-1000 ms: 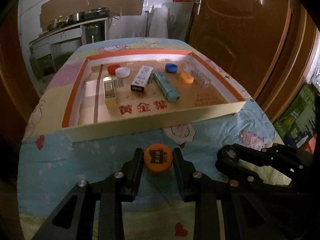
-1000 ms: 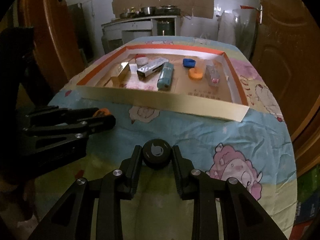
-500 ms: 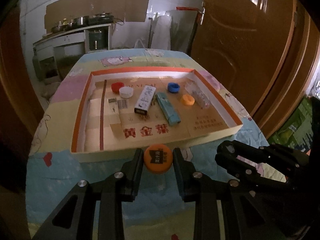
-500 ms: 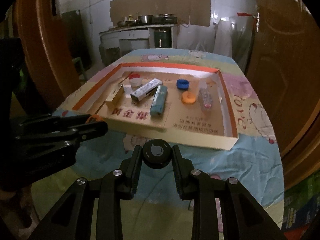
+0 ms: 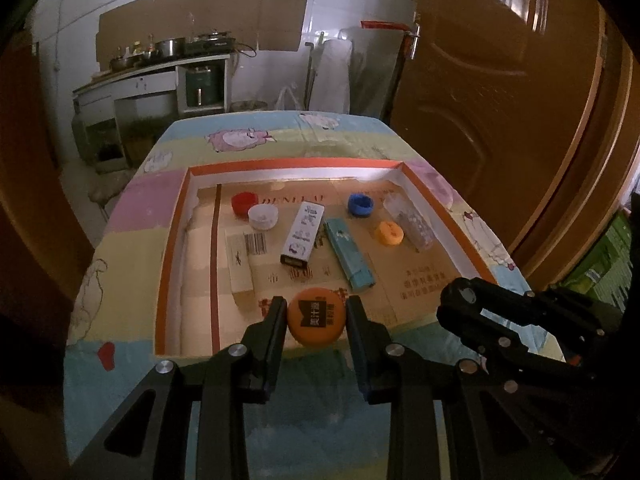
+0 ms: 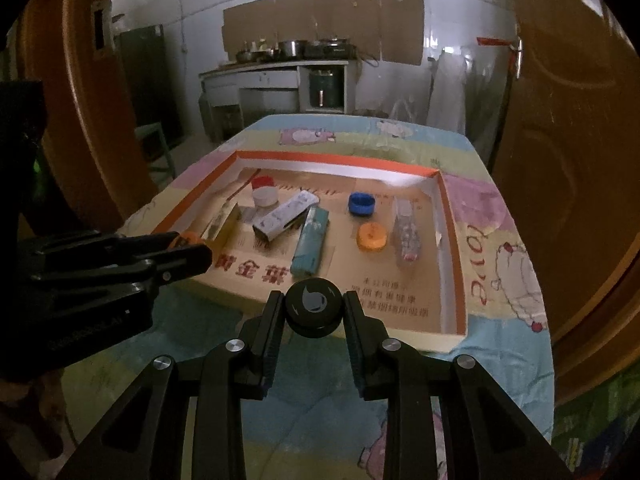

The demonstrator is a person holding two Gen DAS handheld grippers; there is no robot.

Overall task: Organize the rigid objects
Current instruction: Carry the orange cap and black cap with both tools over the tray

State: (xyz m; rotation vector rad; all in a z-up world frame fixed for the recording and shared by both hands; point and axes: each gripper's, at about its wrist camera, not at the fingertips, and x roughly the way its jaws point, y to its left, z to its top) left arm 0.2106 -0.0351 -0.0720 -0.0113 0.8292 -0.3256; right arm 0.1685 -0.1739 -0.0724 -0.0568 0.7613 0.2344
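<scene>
Left wrist view: left gripper (image 5: 316, 320) pinches round orange plastic cap (image 5: 316, 317); right gripper (image 6: 312, 312) pinches round black cap (image 6: 313, 307). Both hover at shallow cardboard tray (image 5: 168, 256) near wall. Clear it, set down in bare near floor.

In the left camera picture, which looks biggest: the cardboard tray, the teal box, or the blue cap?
1. Cardboard tray, by far.
2. Teal box.
3. Blue cap, about like the orange cap beside it.
</scene>
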